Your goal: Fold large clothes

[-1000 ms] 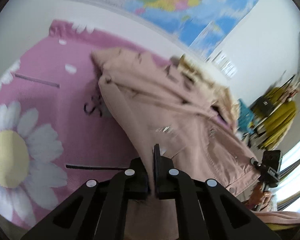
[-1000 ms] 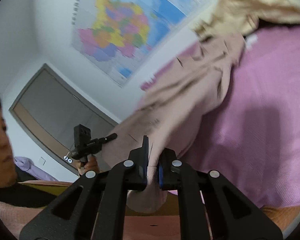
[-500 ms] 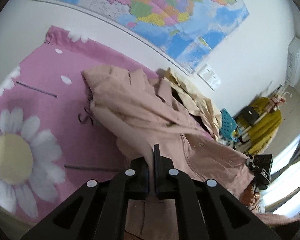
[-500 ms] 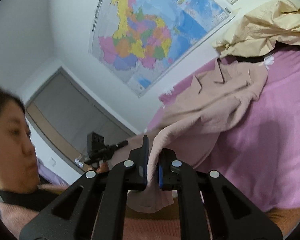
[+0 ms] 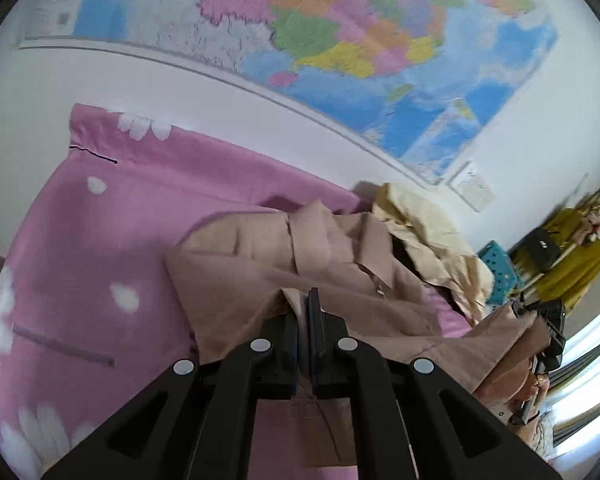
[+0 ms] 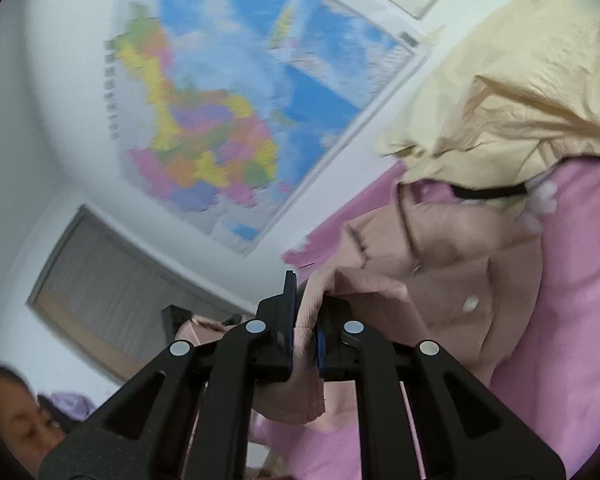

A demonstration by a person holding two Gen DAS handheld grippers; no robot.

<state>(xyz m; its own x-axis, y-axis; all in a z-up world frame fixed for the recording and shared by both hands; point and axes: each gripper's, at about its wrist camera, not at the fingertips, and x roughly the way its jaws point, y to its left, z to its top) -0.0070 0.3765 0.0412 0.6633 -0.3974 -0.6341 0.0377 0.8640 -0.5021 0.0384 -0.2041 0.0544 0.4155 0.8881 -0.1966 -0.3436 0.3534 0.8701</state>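
A large dusty-pink coat lies on a pink bedspread with white daisies, collar toward the wall. My left gripper is shut on the coat's hem edge and holds it lifted over the body. In the right wrist view the same coat lies on the bedspread. My right gripper is shut on a thick fold of the coat's fabric, which hangs below the jaws.
A cream-yellow garment is heaped on the bed by the wall, also in the right wrist view. A wall map hangs above. A clothes rack with yellow garments stands at the right. A person's face is at lower left.
Both grippers have carried the coat's lower edge forward toward the collar and the wall, doubling the coat over itself. Both stayed shut on the fabric.
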